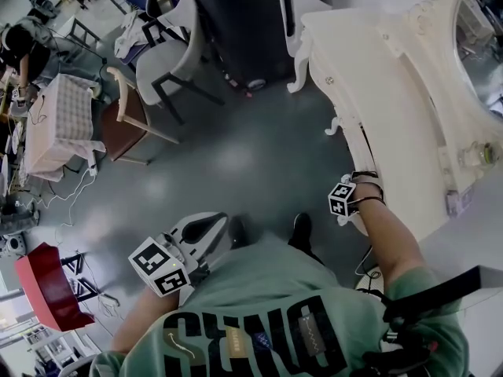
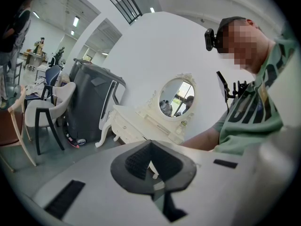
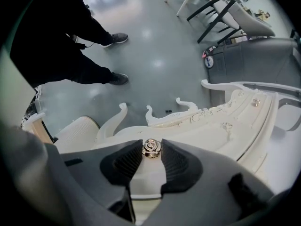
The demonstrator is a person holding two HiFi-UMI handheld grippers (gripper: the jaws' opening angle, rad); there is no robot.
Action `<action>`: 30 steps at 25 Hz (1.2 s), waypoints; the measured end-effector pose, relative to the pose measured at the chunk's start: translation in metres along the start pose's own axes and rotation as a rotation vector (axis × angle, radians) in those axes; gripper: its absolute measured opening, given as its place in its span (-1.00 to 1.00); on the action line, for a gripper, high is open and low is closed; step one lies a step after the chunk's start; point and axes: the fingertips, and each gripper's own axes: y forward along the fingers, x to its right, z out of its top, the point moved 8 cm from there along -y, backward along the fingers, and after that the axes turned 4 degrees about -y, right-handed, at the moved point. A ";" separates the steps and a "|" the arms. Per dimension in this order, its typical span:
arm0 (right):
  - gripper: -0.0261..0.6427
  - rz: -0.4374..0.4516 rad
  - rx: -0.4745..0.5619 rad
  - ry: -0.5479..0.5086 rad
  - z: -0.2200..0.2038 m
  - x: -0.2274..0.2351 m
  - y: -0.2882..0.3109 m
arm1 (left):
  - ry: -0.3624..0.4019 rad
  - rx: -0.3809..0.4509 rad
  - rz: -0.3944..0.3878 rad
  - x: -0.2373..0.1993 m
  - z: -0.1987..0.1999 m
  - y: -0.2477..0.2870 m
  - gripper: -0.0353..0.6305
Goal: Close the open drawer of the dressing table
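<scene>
Centre-low in the right gripper view, the right claw pinches the rose-shaped knob on the drawer of the white bench. The left claw, low in its own view, is closed and empty.

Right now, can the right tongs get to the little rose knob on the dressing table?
Yes, it looks so. The right tongs sit around the rose knob, seemingly pinching it from both sides, and nothing stands in the way.

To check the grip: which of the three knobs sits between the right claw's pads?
The rose knob, lowest in the right gripper view; the other two knobs lie farther right, untouched.
</scene>
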 end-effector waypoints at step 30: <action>-0.54 0.011 -0.244 -0.042 -0.009 0.007 0.025 | -0.023 -0.012 0.010 -0.008 -0.001 0.003 -0.90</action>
